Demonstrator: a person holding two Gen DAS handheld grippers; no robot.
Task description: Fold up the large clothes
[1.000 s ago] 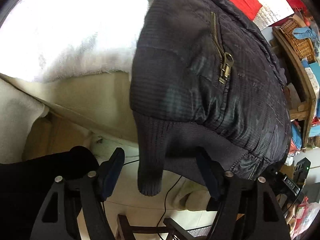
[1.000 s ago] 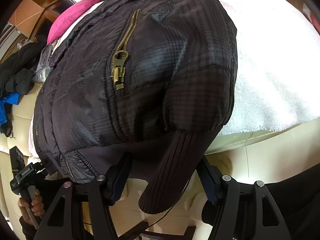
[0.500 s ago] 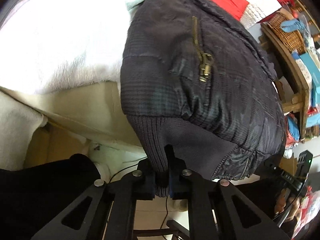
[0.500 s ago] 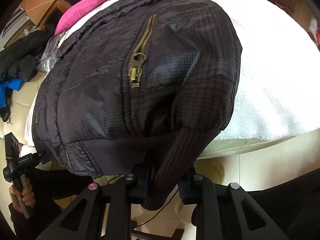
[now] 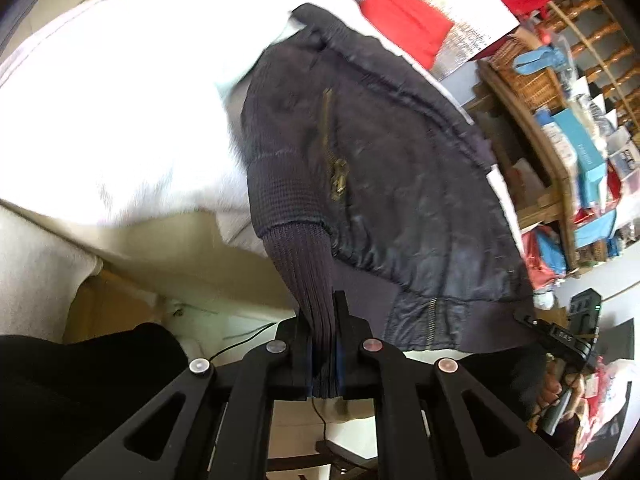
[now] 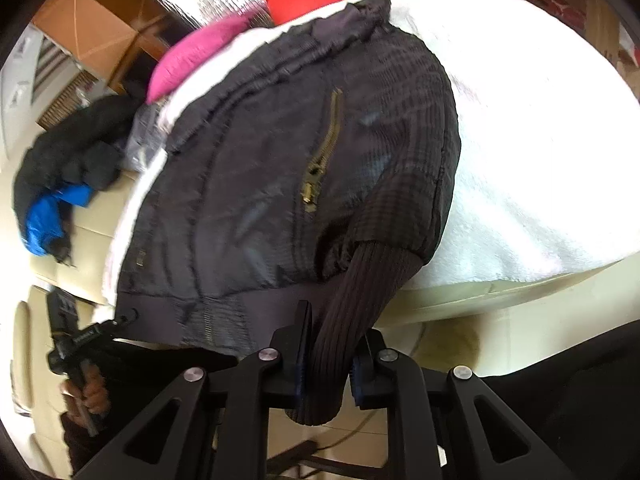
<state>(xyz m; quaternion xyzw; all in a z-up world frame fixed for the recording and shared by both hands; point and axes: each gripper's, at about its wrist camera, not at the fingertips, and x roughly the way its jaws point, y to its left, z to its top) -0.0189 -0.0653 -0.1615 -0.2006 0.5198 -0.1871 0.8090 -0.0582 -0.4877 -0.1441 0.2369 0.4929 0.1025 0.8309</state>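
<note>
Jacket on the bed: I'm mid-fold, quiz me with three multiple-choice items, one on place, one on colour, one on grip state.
1. Where does the jacket lie?
A. on the white blanket
B. on the floor
C. in a basket

2. What colour is the pocket zipper?
A. red
B. brass
C. white

3. What does the left gripper hold?
A. nothing
B. the collar
C. a ribbed cuff

Answers: 1 A, the blanket spreads beneath it. 2 B, the teeth and pull look dull gold. 3 C, its fingers are shut on the knit cuff; the right gripper clamps the other cuff.
</note>
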